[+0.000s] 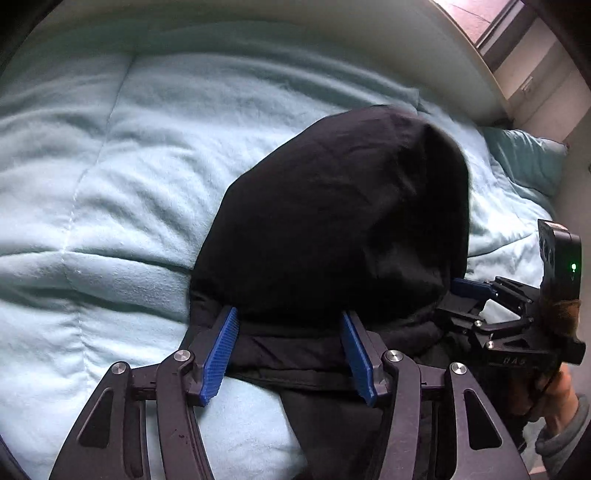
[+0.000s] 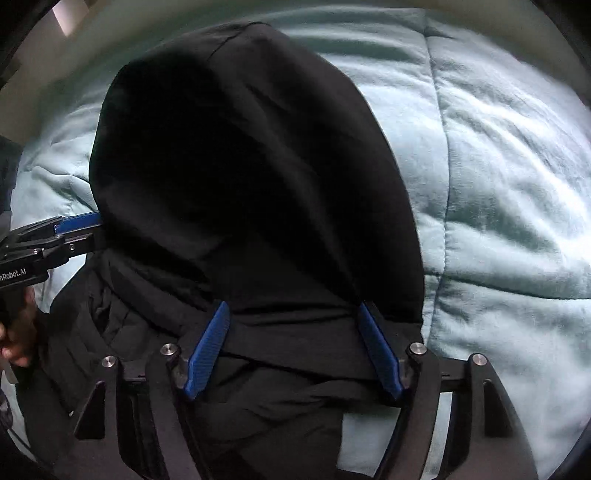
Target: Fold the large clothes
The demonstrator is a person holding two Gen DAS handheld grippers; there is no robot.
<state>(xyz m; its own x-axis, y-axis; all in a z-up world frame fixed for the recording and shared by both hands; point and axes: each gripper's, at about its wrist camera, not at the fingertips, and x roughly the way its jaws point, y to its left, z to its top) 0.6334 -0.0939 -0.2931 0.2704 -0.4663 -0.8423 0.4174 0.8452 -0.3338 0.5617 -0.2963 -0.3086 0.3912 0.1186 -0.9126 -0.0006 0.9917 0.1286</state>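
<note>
Left wrist view: my left gripper (image 1: 290, 352) stands spread wide, its blue ribbed pads either side of the bulky black fabric garment (image 1: 332, 221), whose folded edge drapes over the fingertips. The garment lies on a pale teal quilted blanket (image 1: 110, 166). A teal pillow (image 1: 524, 158) lies beside a window (image 1: 487, 22).

Right wrist view: my right gripper (image 2: 295, 349) is likewise spread, with the garment (image 2: 240, 166) mounded over it.

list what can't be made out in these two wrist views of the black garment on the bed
- Left wrist view: the left gripper fingertips vanish under the black fabric garment; grip unclear.
- Right wrist view: the right gripper tips are likewise covered.
- Both views: garment type and sleeves are lost in dark folds and cut by the bottom edge.
- The pale teal quilted blanket beneath it is hidden.
</note>
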